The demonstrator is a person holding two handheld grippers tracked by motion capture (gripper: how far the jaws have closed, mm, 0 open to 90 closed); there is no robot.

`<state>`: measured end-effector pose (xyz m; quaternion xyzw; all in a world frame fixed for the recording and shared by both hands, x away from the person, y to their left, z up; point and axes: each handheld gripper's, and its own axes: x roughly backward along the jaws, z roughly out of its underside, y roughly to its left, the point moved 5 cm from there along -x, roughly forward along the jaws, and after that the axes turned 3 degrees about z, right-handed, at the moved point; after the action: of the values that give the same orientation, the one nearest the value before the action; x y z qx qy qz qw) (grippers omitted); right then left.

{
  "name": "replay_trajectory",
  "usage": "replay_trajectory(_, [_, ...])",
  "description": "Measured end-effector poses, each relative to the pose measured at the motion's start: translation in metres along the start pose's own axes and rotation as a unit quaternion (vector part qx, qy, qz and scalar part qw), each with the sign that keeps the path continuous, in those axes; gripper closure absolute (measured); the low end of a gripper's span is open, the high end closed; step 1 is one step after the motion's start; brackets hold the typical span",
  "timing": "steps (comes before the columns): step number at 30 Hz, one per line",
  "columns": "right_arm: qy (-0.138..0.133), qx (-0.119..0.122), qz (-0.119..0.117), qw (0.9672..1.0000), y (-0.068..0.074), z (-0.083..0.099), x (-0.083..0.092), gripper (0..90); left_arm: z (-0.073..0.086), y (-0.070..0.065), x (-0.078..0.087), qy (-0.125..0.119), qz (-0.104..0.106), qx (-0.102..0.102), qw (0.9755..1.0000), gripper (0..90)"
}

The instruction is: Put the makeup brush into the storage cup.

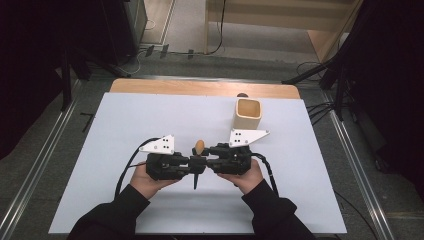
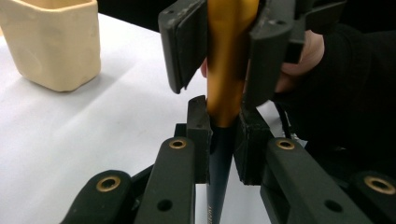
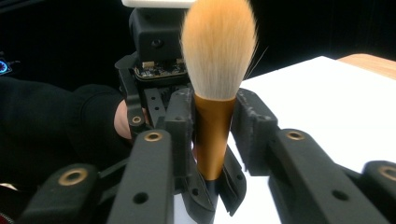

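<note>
A makeup brush (image 1: 199, 146) with orange bristles (image 3: 217, 46), a gold ferrule (image 2: 229, 56) and a dark handle (image 2: 219, 158) stands nearly upright between both grippers at the table's middle front. My left gripper (image 2: 222, 135) is shut on the dark handle just below the ferrule, and it is the lower pair of jaws (image 3: 212, 186) in the right gripper view. My right gripper (image 3: 214, 107) faces it and closes on the gold ferrule, its pads (image 2: 187, 46) pressed to both sides. In the high view the left gripper (image 1: 192, 167) and right gripper (image 1: 204, 156) meet tip to tip.
A cream square cup (image 1: 248, 115) stands open and upright on the white tabletop (image 1: 125, 130), beyond the right gripper; it also appears at the upper left as the cup (image 2: 51, 42). A wooden strip (image 1: 200, 87) runs along the far edge. Cables lie on the floor behind.
</note>
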<state>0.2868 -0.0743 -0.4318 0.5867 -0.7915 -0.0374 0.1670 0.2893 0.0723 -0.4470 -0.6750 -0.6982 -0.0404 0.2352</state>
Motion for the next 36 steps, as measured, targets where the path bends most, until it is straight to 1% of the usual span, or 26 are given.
replay_trajectory(2, [-0.001, 0.002, 0.000, 1.0000, 0.000, 0.000, 0.000, 75.4, 0.000, 0.000, 0.000, 0.000, -0.002, -0.002, 1.0000, 79.4])
replay_trajectory(5, [-0.001, 0.004, 0.000, 1.0000, 0.001, 0.000, 0.000, 75.8, 0.000, 0.000, 0.000, -0.001, 0.001, -0.001, 1.0000, 79.4])
replay_trajectory(7, [0.000, 0.001, -0.005, 1.0000, 0.001, 0.000, 0.000, 76.2, 0.000, 0.000, 0.001, 0.001, 0.006, -0.001, 1.0000, 79.3])
replay_trajectory(13, [0.001, -0.003, -0.007, 1.0000, 0.001, -0.001, 0.000, 76.6, 0.000, 0.001, 0.001, -0.002, 0.011, 0.002, 0.9999, 78.5])
replay_trajectory(14, [0.002, -0.001, -0.007, 1.0000, 0.001, -0.001, 0.000, 76.6, 0.000, 0.001, 0.001, -0.001, 0.009, 0.003, 1.0000, 75.3])
replay_trajectory(15, [0.003, -0.001, -0.007, 1.0000, 0.001, -0.001, 0.000, 76.6, 0.000, 0.001, 0.001, 0.000, 0.008, 0.004, 1.0000, 69.7])
replay_trajectory(16, [0.003, -0.001, -0.007, 1.0000, 0.001, -0.001, 0.000, 76.6, 0.000, 0.001, 0.002, 0.001, 0.007, 0.007, 1.0000, 69.7])
replay_trajectory(17, [0.003, 0.000, -0.006, 1.0000, 0.001, -0.001, 0.000, 76.6, 0.000, 0.002, 0.002, 0.002, 0.010, 0.010, 0.9999, 66.5])
replay_trajectory(18, [0.003, 0.000, -0.005, 1.0000, 0.001, -0.001, 0.000, 76.6, 0.001, 0.002, 0.003, 0.004, 0.013, 0.010, 0.9999, 65.2])
replay_trajectory(20, [0.003, -0.001, -0.004, 1.0000, 0.001, -0.001, 0.001, 76.7, 0.001, 0.002, 0.004, 0.005, 0.009, 0.008, 0.9999, 59.3])
replay_trajectory(21, [0.003, 0.001, -0.002, 1.0000, 0.000, -0.002, 0.002, 76.7, 0.001, 0.003, 0.004, 0.006, 0.009, 0.012, 0.9999, 50.2])
replay_trajectory(22, [0.003, 0.001, -0.002, 1.0000, 0.000, -0.002, 0.002, 76.7, 0.001, 0.004, 0.005, 0.006, 0.012, 0.016, 0.9998, 50.2])
replay_trajectory(23, [0.003, 0.001, -0.002, 1.0000, 0.000, -0.002, 0.002, 76.6, 0.001, 0.005, 0.006, 0.006, 0.015, 0.018, 0.9997, 46.8])
replay_trajectory(25, [0.005, 0.003, -0.002, 1.0000, -0.001, -0.002, 0.003, 76.7, 0.002, 0.005, 0.007, 0.005, 0.012, 0.015, 0.9998, 41.0])
replay_trajectory(26, [0.005, 0.003, -0.001, 1.0000, -0.001, -0.002, 0.003, 76.7, 0.002, 0.005, 0.008, 0.006, 0.014, 0.017, 0.9997, 38.4])
replay_trajectory(27, [0.005, 0.002, 0.000, 1.0000, -0.001, -0.002, 0.004, 76.7, 0.003, 0.006, 0.009, 0.012, 0.015, 0.016, 0.9997, 36.2])
replay_trajectory(28, [0.006, 0.004, 0.001, 1.0000, -0.002, -0.002, 0.005, 76.7, 0.004, 0.006, 0.012, 0.014, 0.008, 0.010, 0.9998, 35.4])
replay_trajectory(29, [0.006, 0.004, 0.001, 1.0000, -0.002, -0.002, 0.005, 76.7, 0.004, 0.006, 0.012, 0.014, 0.008, 0.010, 0.9998, 35.2])
replay_trajectory(30, [0.006, 0.004, 0.002, 1.0000, -0.003, -0.001, 0.005, 76.7, 0.004, 0.007, 0.013, 0.015, 0.001, 0.007, 0.9999, 35.2])
replay_trajectory(32, [0.008, 0.003, 0.006, 0.9999, -0.003, -0.001, 0.006, 76.7, 0.004, 0.007, 0.014, 0.016, 0.004, 0.008, 0.9998, 35.0])
replay_trajectory(34, [0.009, 0.004, 0.008, 0.9999, -0.005, -0.001, 0.007, 76.7, 0.006, 0.007, 0.015, 0.022, -0.005, 0.002, 0.9998, 32.6])
replay_trajectory(36, [0.010, 0.005, 0.010, 0.9999, -0.005, 0.000, 0.008, 76.7, 0.006, 0.008, 0.016, 0.026, -0.007, 0.002, 0.9996, 30.7])
